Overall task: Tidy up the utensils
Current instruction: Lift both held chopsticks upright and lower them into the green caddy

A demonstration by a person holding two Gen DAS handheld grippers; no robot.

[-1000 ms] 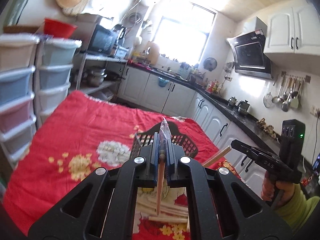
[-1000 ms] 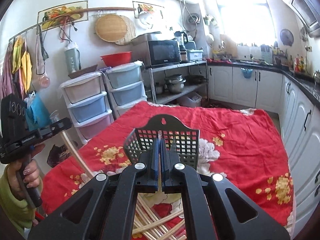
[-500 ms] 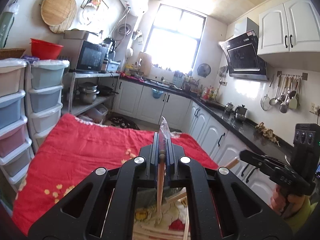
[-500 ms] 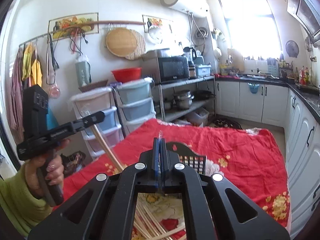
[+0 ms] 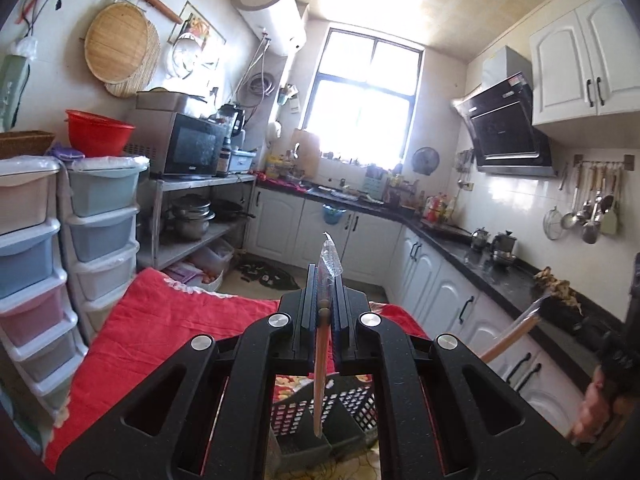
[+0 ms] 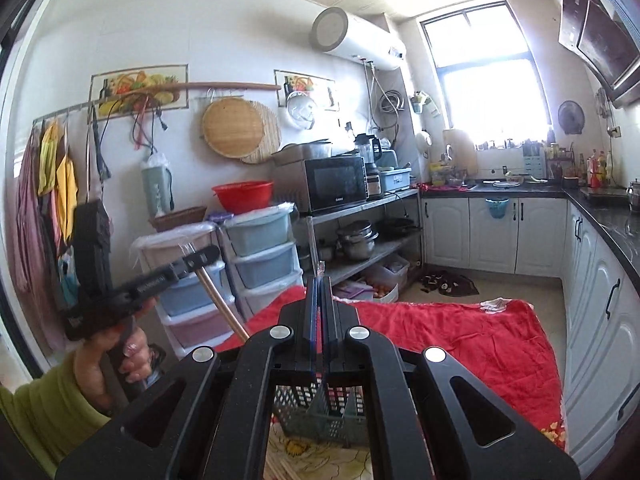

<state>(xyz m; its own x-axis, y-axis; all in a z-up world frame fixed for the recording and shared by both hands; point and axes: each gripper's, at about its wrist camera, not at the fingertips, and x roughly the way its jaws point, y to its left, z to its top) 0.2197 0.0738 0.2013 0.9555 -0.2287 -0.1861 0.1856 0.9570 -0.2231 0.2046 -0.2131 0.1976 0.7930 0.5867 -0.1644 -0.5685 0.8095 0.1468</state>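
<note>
At six o'clock beneath both raised grippers sits the black basket (image 5: 344, 408), while the left gripper (image 5: 325, 300) and right gripper (image 6: 320, 304) each stay clamped on a wrapped chopstick (image 5: 320, 360) hanging near-vertical, tip down toward its compartments.

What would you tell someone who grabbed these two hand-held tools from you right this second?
Left tool: shut on a wrapped chopstick, raised above the table.
Right tool: shut on a second chopstick, also raised.
The black basket sits on the red cloth below both tools; loose chopsticks lie near it.
Done: two chopsticks picked up.
Left: lower both into the basket, then probably gather the rest.
</note>
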